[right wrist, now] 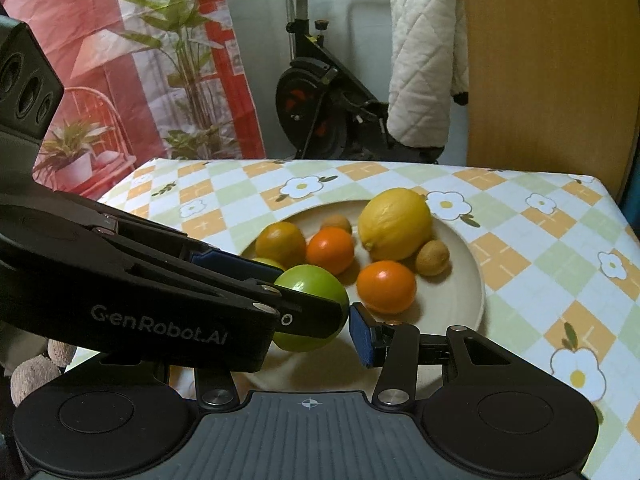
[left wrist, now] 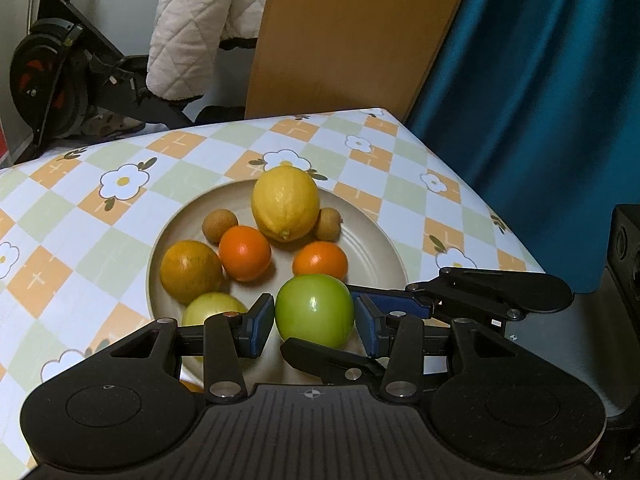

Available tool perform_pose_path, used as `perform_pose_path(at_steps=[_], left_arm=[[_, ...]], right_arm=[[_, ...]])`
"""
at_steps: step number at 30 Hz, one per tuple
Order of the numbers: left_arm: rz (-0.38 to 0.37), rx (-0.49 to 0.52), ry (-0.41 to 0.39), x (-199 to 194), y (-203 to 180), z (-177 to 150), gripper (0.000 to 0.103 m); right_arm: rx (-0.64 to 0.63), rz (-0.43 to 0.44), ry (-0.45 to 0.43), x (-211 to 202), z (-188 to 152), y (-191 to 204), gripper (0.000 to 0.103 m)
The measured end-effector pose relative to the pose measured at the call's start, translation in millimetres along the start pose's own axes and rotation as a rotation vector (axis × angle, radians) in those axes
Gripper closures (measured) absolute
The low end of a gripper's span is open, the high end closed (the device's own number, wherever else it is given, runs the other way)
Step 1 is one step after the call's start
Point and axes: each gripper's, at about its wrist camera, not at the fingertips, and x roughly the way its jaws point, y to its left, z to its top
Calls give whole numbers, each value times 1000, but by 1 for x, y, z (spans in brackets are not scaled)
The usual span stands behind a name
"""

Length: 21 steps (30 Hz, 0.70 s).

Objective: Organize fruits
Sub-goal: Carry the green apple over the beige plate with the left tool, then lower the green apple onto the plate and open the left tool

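A beige plate [left wrist: 372, 236] [right wrist: 464, 276] on the checked tablecloth holds a yellow lemon [left wrist: 285, 203] [right wrist: 394, 224], two small oranges [left wrist: 245, 253] [left wrist: 320, 260], a greenish-orange citrus [left wrist: 190, 271], two small brown fruits [left wrist: 219, 224] [left wrist: 328, 223], a pale green fruit [left wrist: 214, 309] and a green apple [left wrist: 314, 310] [right wrist: 316, 286]. My left gripper [left wrist: 314, 328] is open with its blue pads either side of the green apple, small gaps showing. My right gripper [right wrist: 316, 328] also straddles the apple; its left finger is hidden behind the left gripper.
A wooden chair back [left wrist: 344, 36] stands behind the table. An exercise bike [left wrist: 60, 76] with a white quilted jacket [left wrist: 192, 28] is at the back left. A teal curtain [left wrist: 540, 100] hangs right. The table's right edge [left wrist: 480, 200] is near the plate.
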Motion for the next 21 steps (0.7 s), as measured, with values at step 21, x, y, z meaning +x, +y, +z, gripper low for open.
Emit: perform_pose_path(at_steps=[21], left_arm=[[37,-3,13,25,15,14,57]], right_arm=[[-2,0,22,38,10,-15,60]])
